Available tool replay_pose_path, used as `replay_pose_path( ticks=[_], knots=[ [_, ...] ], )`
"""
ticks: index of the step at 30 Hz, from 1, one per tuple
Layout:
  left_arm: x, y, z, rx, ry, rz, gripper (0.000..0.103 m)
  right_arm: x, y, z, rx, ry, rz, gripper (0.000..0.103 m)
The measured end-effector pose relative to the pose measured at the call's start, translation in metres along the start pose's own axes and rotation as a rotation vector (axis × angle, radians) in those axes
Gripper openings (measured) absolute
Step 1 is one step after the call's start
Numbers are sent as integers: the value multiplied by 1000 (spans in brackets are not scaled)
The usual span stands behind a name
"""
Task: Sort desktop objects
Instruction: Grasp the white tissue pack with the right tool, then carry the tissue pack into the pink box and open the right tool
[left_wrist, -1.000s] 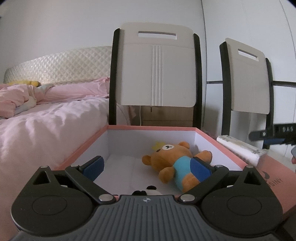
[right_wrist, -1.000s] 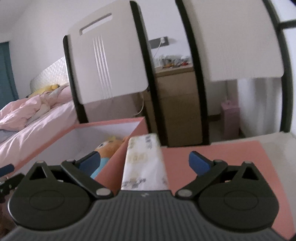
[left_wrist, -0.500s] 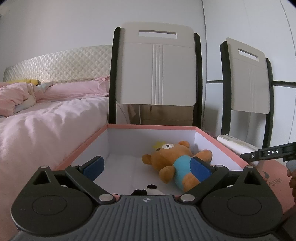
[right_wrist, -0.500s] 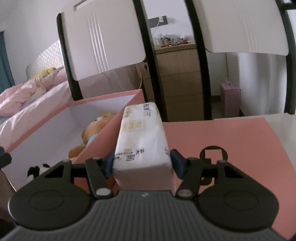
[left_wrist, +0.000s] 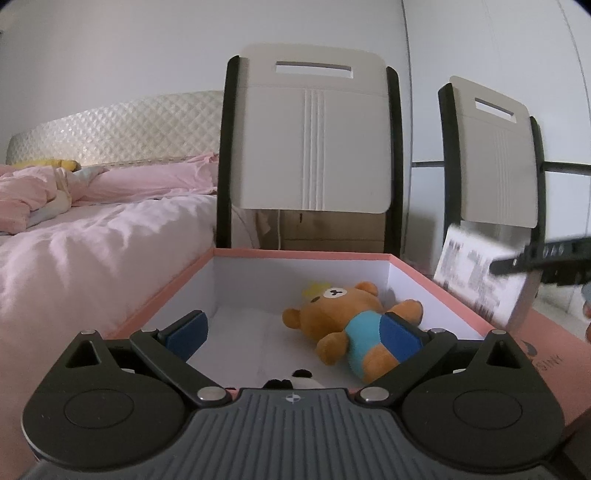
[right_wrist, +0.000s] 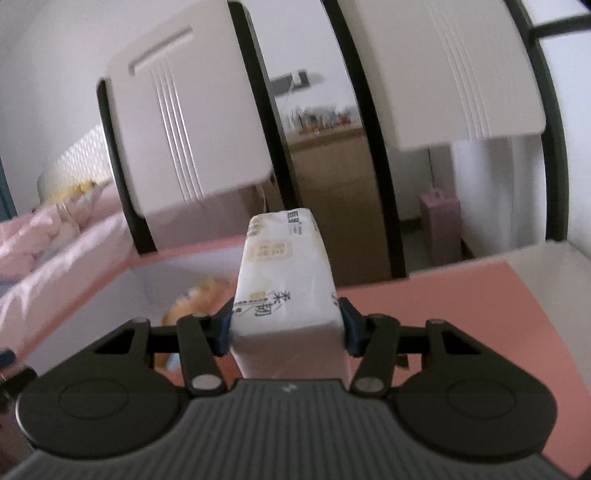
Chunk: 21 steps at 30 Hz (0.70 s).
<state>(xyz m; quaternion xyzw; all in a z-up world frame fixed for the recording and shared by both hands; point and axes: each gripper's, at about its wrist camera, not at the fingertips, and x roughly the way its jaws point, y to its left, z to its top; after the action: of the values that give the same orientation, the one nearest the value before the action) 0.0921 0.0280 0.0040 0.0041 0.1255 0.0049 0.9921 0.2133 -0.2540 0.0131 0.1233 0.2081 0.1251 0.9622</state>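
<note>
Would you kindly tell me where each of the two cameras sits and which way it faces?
Left wrist: sits on the left gripper, looking forward into the pink box at the teddy bear; its own jaws stand open and empty.
Right wrist: sits on the right gripper, looking toward the chairs; its jaws are closing on the tissue pack.
Shared: both show the box, bear, chairs, bed and tissue pack.
</note>
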Motion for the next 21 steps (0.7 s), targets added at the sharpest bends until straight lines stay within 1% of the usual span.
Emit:
replay_pose_path(
  ticks=[2,4,6,8,10,12,15,19,21],
  knots=[
    [0,-3,0,22,-7,19,100,-3,7,9,3,-24,11,56],
    [0,-1,0,11,-4,-2,100,-5,17,18,10,-45,29,56],
    [0,2,2,1,-4,-7,100,-3,27,27,14,-56,55,56],
    [0,6,3,-13,-5,-3,100,4,43,36,-6,-43,83,56],
    [-2,12,7,-19,-12,10,100,14,63,45,-53,-19,110,56],
    [-7,18,12,-12,-41,52,100,28,87,53,-105,27,141,56],
    [-16,33,20,-42,-77,92,100,52,118,61,-156,112,186,56],
    [-22,47,25,-72,-103,129,100,105,155,61,-149,309,217,56],
    [-22,51,27,-77,-107,142,100,131,175,55,-179,390,214,56]
  ],
)
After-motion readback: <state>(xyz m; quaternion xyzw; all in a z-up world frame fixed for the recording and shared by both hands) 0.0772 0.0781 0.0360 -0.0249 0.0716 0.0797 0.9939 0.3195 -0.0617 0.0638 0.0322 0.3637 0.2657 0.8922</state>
